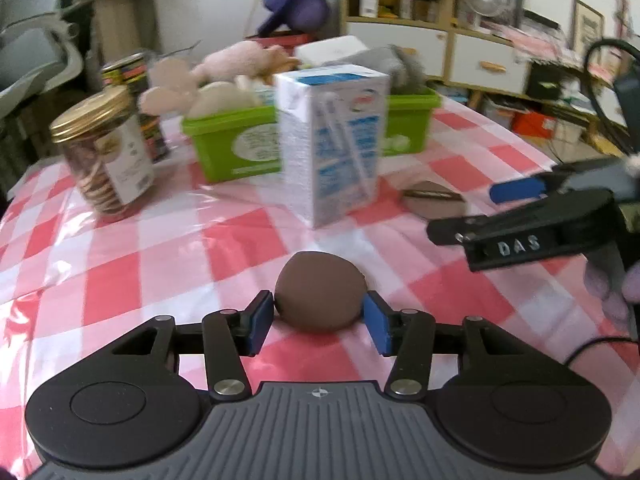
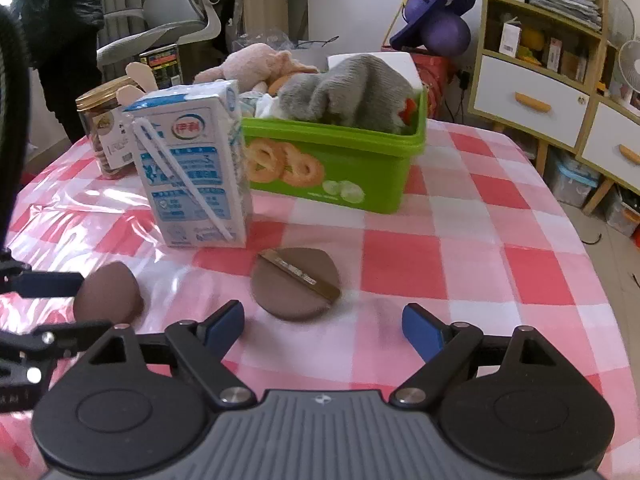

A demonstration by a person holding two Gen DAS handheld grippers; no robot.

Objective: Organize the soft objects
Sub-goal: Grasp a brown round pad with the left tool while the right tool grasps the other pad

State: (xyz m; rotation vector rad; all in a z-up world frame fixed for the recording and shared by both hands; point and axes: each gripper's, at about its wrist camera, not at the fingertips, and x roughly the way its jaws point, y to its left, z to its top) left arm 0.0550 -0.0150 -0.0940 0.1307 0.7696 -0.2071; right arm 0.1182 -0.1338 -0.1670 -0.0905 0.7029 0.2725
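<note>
In the left wrist view the jar [image 1: 105, 152] stands at the left, the bin [image 1: 236, 144] and carton [image 1: 332, 140] at centre. Low in the middle the left gripper [image 1: 318, 318] pinches the brown sponge [image 1: 320, 296] by its sides; it looks light and squashy, so a gentle hold at its widest part should do. The right gripper [image 2: 323, 326] stands spread and empty, just short of the flat puff [image 2: 296, 282]

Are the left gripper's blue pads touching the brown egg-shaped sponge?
Touching: the left wrist view shows both pads pressed against the sponge, no gap.
</note>
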